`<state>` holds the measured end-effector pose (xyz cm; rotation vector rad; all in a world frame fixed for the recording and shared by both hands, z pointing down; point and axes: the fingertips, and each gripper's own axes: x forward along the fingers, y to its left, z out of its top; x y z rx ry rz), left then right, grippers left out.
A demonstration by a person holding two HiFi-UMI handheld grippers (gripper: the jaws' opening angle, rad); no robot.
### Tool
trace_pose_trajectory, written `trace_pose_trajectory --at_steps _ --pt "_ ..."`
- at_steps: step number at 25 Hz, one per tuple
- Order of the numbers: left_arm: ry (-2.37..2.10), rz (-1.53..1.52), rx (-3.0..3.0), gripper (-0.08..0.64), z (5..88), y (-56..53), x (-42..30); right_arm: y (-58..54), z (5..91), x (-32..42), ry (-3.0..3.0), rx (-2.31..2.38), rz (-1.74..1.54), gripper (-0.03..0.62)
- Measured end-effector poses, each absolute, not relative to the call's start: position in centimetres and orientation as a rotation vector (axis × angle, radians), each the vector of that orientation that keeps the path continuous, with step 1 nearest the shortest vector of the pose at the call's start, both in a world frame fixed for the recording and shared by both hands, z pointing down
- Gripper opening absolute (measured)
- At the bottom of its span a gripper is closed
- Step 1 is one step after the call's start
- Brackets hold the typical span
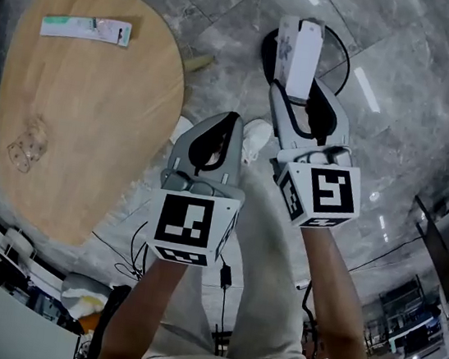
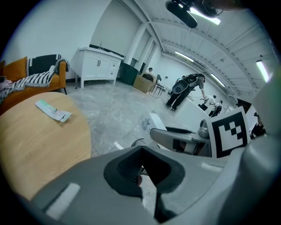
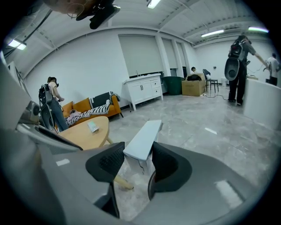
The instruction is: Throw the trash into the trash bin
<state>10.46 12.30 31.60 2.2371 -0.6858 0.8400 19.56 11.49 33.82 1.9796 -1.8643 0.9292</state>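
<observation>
Grey marble floor (image 1: 230, 18), oval wooden table (image 1: 93, 114); our right gripper (image 1: 301, 102) clamps white rectangular box (image 1: 302, 53); our left gripper (image 1: 231, 121) closed tight, empty.

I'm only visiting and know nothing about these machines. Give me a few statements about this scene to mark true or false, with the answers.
1. The right gripper holds a white box. True.
2. The left gripper carries a piece of trash too. False: its jaws are together with nothing between them.
3. A wrapper lies flat on the wooden table. True.
4. The white box rests on the table. False: it is held above the stone floor, beside the table.
</observation>
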Motion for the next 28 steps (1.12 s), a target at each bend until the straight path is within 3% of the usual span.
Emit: trace_pose_trajectory --at_steps 13,28 --pt "-0.617 0.869 2.229 0.000 38.1 13.9 15.2 14.2 40.9 23.6 -1.786 1.992 1.015 0.222" --pt "-0.606 0.904 2.184 0.000 45.0 14.7 14.2 16.7 50.8 23.9 -1.675 1.887 1.093 0.224"
